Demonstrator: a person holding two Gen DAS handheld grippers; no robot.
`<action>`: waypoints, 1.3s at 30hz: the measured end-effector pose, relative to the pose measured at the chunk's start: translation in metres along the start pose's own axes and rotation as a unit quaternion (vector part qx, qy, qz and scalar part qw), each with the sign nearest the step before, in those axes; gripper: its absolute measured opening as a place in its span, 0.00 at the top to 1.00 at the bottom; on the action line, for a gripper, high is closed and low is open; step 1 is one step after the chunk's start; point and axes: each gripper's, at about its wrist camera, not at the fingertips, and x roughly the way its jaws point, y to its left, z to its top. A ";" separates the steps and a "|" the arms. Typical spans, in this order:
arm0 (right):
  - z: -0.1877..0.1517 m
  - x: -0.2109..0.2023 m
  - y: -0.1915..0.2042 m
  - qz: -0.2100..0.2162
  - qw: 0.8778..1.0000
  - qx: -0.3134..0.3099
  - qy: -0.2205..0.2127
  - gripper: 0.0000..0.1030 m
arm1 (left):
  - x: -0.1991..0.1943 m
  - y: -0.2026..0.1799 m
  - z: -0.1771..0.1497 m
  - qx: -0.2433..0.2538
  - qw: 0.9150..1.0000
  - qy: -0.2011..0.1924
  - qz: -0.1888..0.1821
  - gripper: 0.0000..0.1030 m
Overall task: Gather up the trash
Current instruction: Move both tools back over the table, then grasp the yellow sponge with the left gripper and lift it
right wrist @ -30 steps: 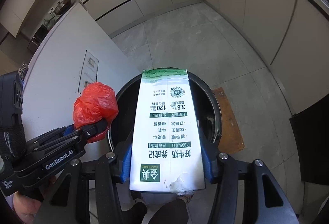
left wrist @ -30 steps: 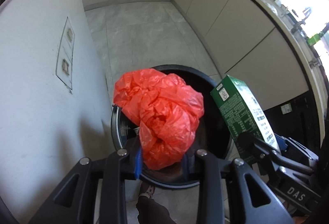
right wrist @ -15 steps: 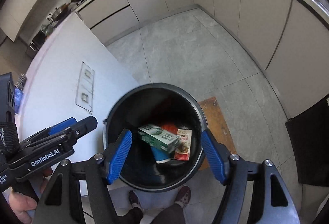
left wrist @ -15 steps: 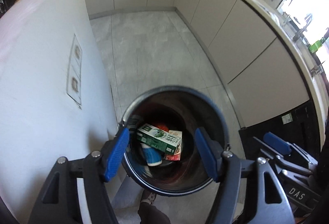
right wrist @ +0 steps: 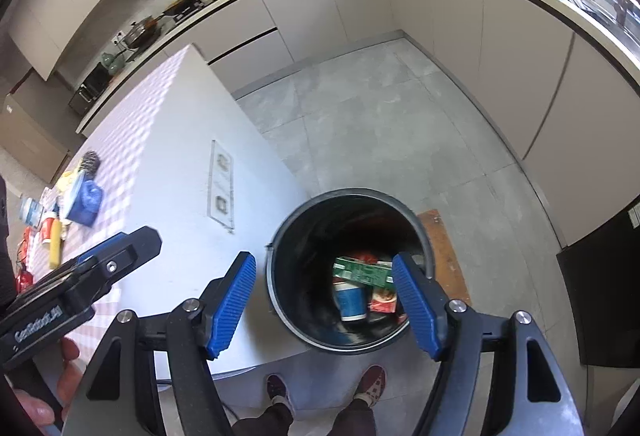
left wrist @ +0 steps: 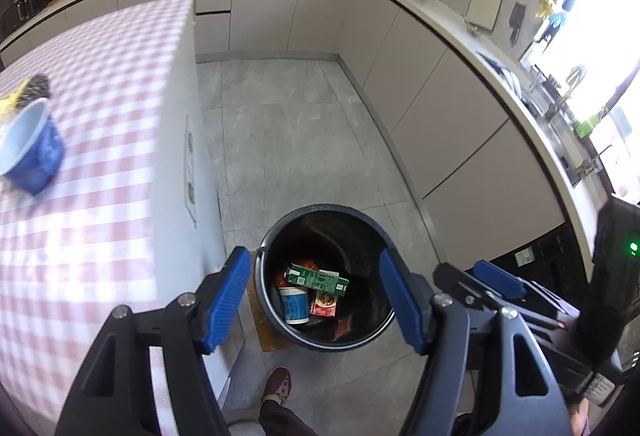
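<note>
Above the dark round bin (left wrist: 362, 224) on the kitchen floor (left wrist: 288, 140), I hold both grippers pointing steeply down. My left gripper (left wrist: 316, 298) has its blue pads spread wide with nothing between them; the jaws have just been opening. My right gripper (right wrist: 326, 302) stands just as wide and just as bare, and its jaws too have just been opening.

The trash lies at the bottom of the bin. A green milk carton (left wrist: 318, 278) rests on its side across the top of the heap. Under it lies a white and blue cup (left wrist: 294, 306), tipped over, and just beside that a red snack packet (left wrist: 326, 304). A bit of crumpled red plastic bag (right wrist: 364, 256) shows behind the carton.

The bin stands just beside the white end wall of the surface (left wrist: 176, 172), partly on a brown mat (right wrist: 446, 256). The surface carries a pink and white checked cloth (left wrist: 92, 84). On it sits a blue bowl (left wrist: 30, 146), well apart from the bin, with more small items further along in the right wrist view, too small to name. My shoes (right wrist: 372, 382) show on the floor at the near side of the bin.
</note>
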 end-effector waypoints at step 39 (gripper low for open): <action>-0.024 0.045 0.348 0.059 0.987 -0.146 -0.045 0.18 | -0.108 0.351 -0.008 -0.124 0.979 -0.088 0.138 0.34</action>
